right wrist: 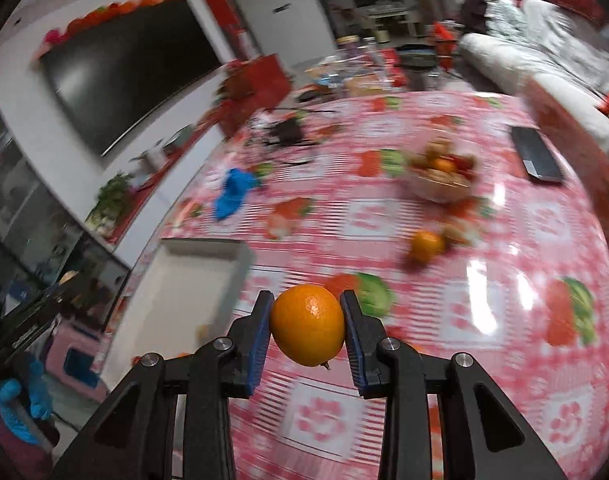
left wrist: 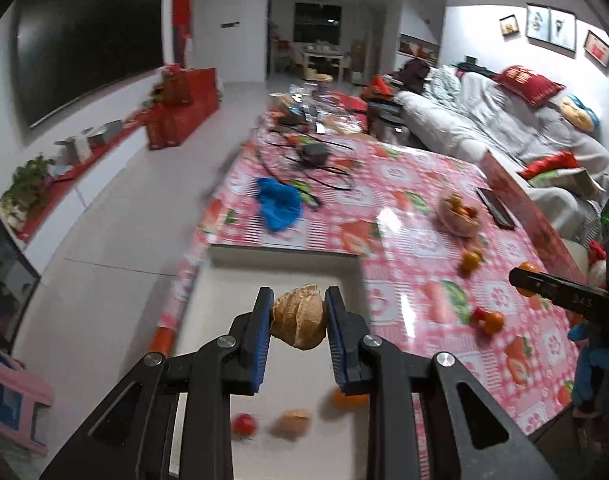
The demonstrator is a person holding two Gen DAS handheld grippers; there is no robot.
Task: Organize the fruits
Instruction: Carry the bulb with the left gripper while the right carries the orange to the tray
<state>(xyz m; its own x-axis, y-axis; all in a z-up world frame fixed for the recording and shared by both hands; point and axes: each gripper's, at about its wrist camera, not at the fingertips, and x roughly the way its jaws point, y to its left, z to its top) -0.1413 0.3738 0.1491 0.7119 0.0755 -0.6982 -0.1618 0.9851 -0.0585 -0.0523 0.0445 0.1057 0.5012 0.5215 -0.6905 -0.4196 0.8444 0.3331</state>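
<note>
My left gripper (left wrist: 299, 312) is shut on a papery brown husked fruit (left wrist: 300, 322) and holds it above a white tray (left wrist: 224, 280). In the tray lie a small red fruit (left wrist: 243, 425), another husked fruit (left wrist: 292, 422) and an orange (left wrist: 350, 398). My right gripper (right wrist: 307, 320) is shut on an orange (right wrist: 308, 330) and holds it above the pink checked tablecloth (right wrist: 424, 320), right of the tray (right wrist: 184, 288). A bowl of mixed fruit (left wrist: 460, 212) (right wrist: 440, 178) stands further back. Loose oranges (left wrist: 470, 261) (right wrist: 424, 246) lie on the cloth.
A blue cloth (left wrist: 278, 204) and black cables (left wrist: 304, 156) lie at the table's far left. A dark phone (right wrist: 536, 154) lies at the right edge. A sofa (left wrist: 504, 120) is beyond the table, a television (left wrist: 84, 40) to the left. The right gripper (left wrist: 556, 288) shows at the right.
</note>
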